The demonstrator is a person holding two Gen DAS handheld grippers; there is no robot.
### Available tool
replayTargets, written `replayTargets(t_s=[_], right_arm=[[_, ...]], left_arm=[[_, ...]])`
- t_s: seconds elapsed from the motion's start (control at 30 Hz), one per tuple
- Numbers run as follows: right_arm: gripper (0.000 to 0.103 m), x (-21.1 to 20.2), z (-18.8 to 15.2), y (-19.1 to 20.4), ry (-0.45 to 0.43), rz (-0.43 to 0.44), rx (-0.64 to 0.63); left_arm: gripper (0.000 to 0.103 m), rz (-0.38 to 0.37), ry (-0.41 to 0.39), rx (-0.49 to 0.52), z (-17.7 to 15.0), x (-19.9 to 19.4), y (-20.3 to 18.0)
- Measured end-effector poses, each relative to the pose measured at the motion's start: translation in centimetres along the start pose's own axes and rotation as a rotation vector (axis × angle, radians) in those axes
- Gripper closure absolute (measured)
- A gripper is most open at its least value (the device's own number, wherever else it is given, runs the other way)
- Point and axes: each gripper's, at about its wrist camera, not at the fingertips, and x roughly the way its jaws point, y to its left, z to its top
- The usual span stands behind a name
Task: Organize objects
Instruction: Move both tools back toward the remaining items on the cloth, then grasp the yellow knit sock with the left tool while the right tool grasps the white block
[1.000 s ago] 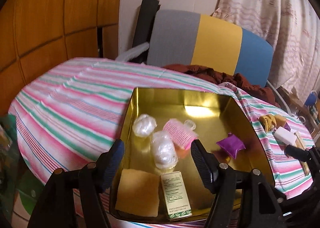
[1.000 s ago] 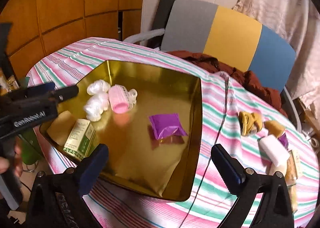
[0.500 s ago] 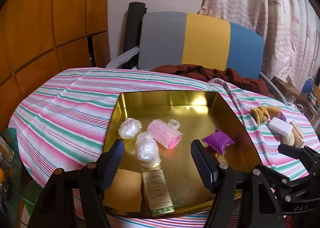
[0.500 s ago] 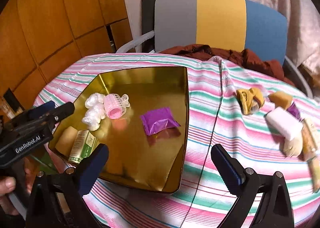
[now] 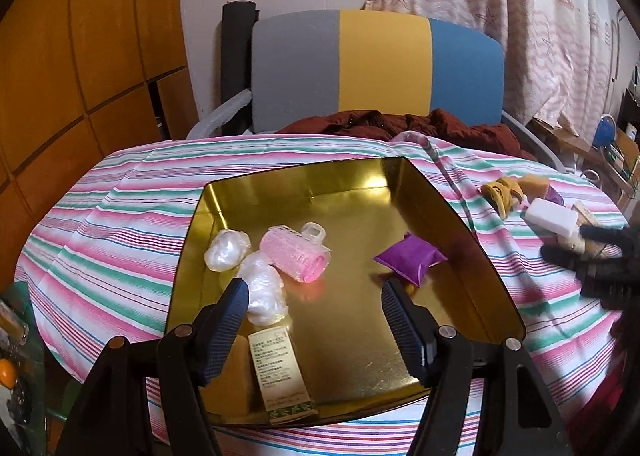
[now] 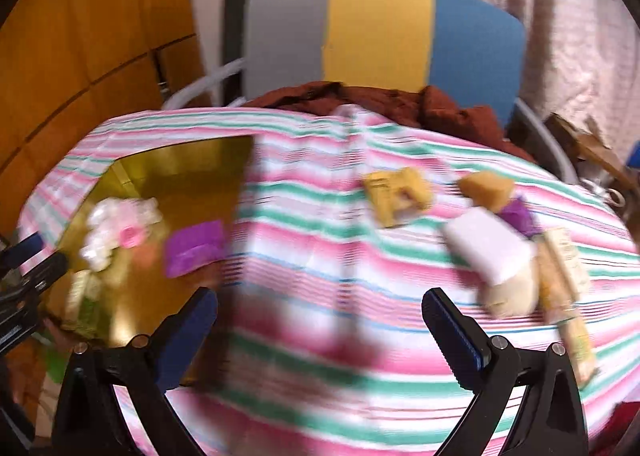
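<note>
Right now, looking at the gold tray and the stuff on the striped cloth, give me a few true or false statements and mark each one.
1. The purple packet lies inside the gold tray. True.
2. The left gripper is clamped on the pink hair roller. False: its fingers stand apart with nothing between them.
3. The white block sits in the tray. False: it lies on the striped tablecloth, to the right of the tray.
4. The right gripper is open and holds nothing. True.
5. The small printed box lies in the tray's near part. True.
</note>
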Motion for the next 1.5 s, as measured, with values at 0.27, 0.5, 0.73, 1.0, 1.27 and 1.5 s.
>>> replayTargets(t_s=[0.27,0.5,0.73,1.0,1.27,1.5], right_arm=[[0.000,0.6,1.4,-15.3,-0.064,-0.205,0.348],[0.000,-0.6,-0.8,-23.9,-0.115,-0.098,0.762],[0.000,-0.9,-1.7,-26.2,-0.120,-0.056,0.902],[0.000,-0.4,-1.8,-25.8,-0.110,-0.011,0.908],[0.000,-0.3,-1.3,-24.8,-0.108,0.023,0.862],[0.000,-0.2,-1.3,-24.9,-0.109,0.034,0.866]], left_arm=[[0.033,-0.123,0.024,0.010,1.2,0.2,-1.9],[0.017,-0.228,0.022,0.110,3.0,0.5,-7.0],[0.016,-0.440,0.080,0.190,4.4,1.2,-13.2],[0.017,-0.510,0.183,0.206,4.9,3.5,-17.7],[0.017,-0.472,0.196,0.215,6.8,5.7,-19.5],[0.017,-0.475,0.253,0.160,8.8,9.2,-21.0]])
